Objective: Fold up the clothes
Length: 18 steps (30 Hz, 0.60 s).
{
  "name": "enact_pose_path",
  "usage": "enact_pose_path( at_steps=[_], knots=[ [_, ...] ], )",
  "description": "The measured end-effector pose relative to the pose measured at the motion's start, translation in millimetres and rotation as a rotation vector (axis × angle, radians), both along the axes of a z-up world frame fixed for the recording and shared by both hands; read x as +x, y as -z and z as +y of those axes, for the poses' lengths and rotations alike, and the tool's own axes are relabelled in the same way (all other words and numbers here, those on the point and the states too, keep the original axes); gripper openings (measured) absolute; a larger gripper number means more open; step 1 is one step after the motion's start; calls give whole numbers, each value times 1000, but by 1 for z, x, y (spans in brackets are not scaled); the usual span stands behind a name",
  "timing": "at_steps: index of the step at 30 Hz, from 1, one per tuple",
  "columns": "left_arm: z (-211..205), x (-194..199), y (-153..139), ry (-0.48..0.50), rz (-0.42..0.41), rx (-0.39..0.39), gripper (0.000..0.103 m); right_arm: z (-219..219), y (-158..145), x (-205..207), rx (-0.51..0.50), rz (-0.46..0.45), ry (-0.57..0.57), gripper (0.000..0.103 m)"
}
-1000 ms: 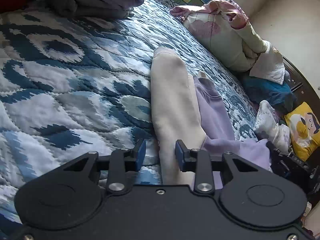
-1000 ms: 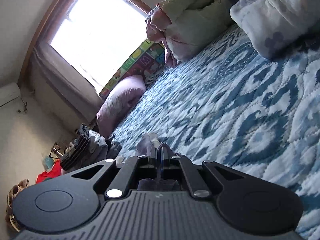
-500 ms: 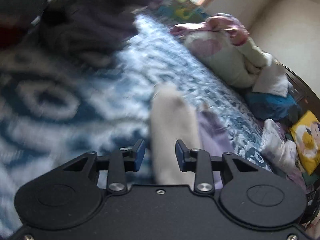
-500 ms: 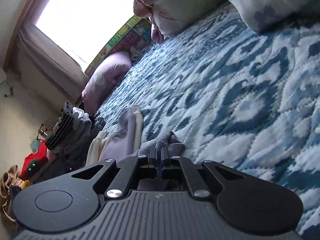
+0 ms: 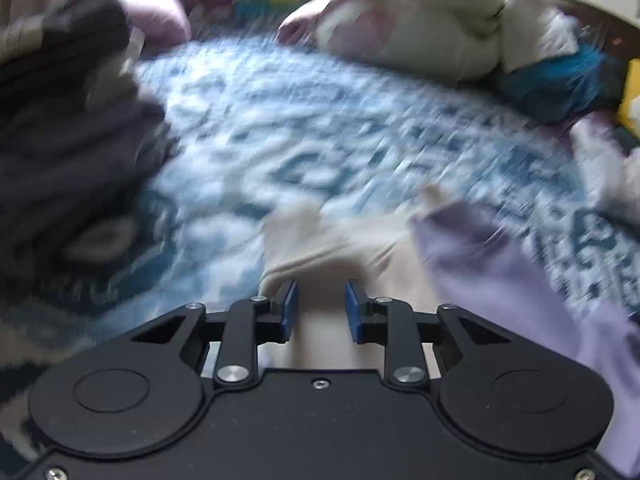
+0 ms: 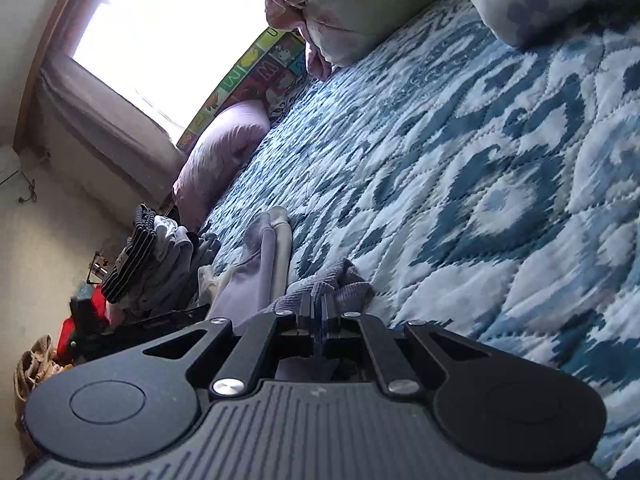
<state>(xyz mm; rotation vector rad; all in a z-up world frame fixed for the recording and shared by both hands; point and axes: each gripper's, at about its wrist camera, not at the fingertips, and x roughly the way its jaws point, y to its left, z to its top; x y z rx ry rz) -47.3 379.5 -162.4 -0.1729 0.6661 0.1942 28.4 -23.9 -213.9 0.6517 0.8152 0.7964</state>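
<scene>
A garment, cream (image 5: pixel 320 240) on one side and lavender (image 5: pixel 500 264) on the other, lies stretched out on the blue patterned bedspread (image 5: pixel 300 120). My left gripper (image 5: pixel 320 306) hovers over its cream part. Its jaws are closing with cream cloth between the blue pads (image 5: pixel 290 304), and a gap still shows. This view is blurred by motion. My right gripper (image 6: pixel 318 308) is shut on the garment's ribbed lavender hem (image 6: pixel 340 280), low over the bed. From there the lavender body (image 6: pixel 248 280) runs away to the left.
A pile of dark clothes (image 5: pixel 60 140) sits at the left, with a purple pillow (image 5: pixel 156 20) behind it. A bundled quilt (image 5: pixel 400 40) and blue cloth (image 5: pixel 560 76) line the far edge. In the right wrist view a clothes stack (image 6: pixel 160 256) stands at the bed's left side, under the window (image 6: pixel 160 20).
The left view has swung and rolled and is now blurred; its jaws have narrowed slightly over the cream cloth. The right gripper stays shut on the hem, its view tilting a little.
</scene>
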Motion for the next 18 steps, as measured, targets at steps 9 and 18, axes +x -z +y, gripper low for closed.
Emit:
enact_pose_path(
  at_steps=[9,18],
  knots=[
    [-9,13,-19,-24,54,75,24,-20,1,3,41,23,31,5],
    [-85,-135,-53,-30,-73,47,29,-41,13,3,119,144,78,47]
  ],
)
